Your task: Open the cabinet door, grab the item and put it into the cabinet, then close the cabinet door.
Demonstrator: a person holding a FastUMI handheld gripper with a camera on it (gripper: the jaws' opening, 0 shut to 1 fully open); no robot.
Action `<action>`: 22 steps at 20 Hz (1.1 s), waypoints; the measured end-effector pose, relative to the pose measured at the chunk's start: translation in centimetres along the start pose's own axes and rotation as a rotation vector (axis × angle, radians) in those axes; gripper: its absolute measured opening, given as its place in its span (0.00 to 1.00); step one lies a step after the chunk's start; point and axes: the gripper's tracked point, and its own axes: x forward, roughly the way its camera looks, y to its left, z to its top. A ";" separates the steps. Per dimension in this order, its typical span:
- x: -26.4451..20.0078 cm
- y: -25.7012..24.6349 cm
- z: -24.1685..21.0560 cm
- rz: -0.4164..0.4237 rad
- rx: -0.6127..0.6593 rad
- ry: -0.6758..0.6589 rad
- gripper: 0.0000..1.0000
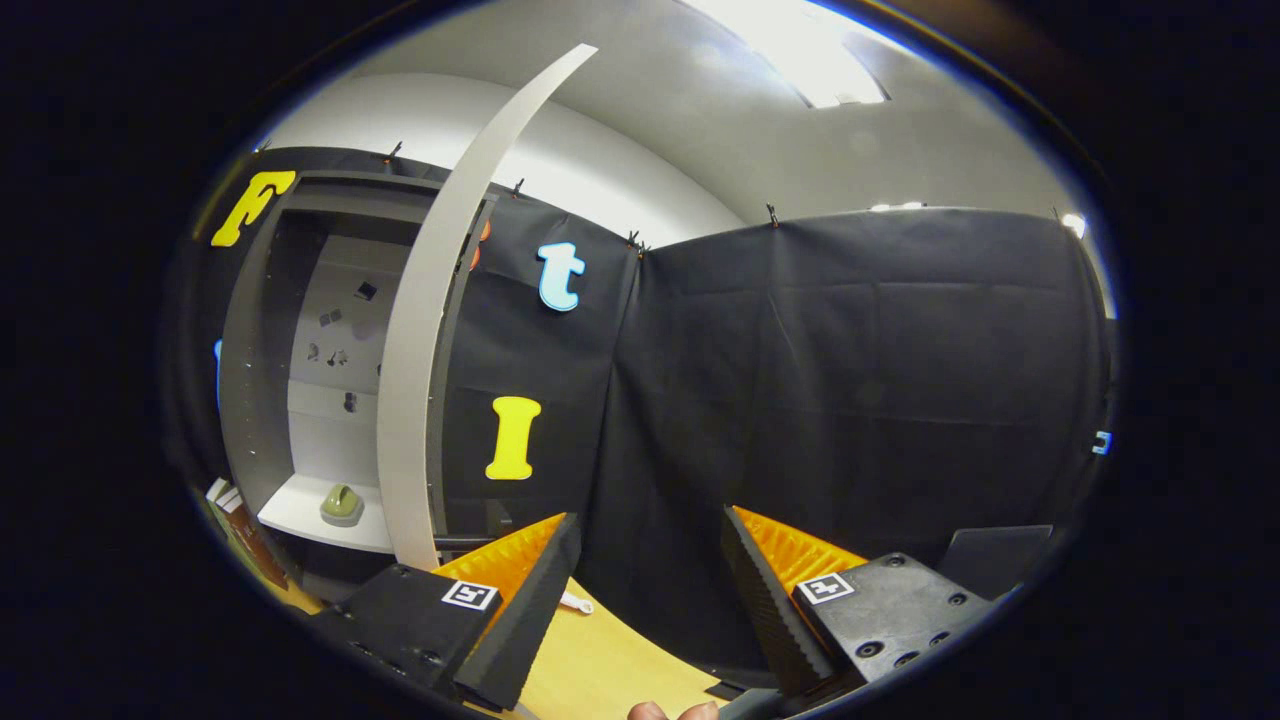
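Gripper (650, 560) is released: fingers stand wide apart, nothing between them, only the wood table (600, 660) and the black cloth wall behind. Each finger carries a small square marker tag (470, 595) w/ a black-white code pattern; no words on it that I can read.

No brand or label text is legible anywhere. Small dark stickers or marks sit on the cabinet's back panel, too small to tell what they are.

Cabinet (330, 370) is to the left, beyond the left finger. Its door (430, 330) is open, seen nearly edge-on as a pale curved strip, standing between the cabinet inside and the cloth wall. Inside: a white shelf (300, 515) low down, and on it the item (341, 503), a small green-ish rounded thing w/ a knob on top. It stands near the front of the shelf, apart from the door. Upper part of the cabinet holds nothing that I can make out.

A small white object (578, 602) lies on the table just ahead of the left finger. Fingertips of a hand (672, 711) show at the bottom, between the fingers' bases.
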 end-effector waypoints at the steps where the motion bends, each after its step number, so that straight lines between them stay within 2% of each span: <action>1: -0.1 0.5 -0.1 0.013 0.022 0.012 0.93; 13: -5.5 7.1 1.0 0.185 0.081 0.036 0.93; 18: -7.1 11.2 1.2 0.308 0.102 0.047 0.93; 22: -8.7 17.3 1.8 0.406 0.126 0.048 0.93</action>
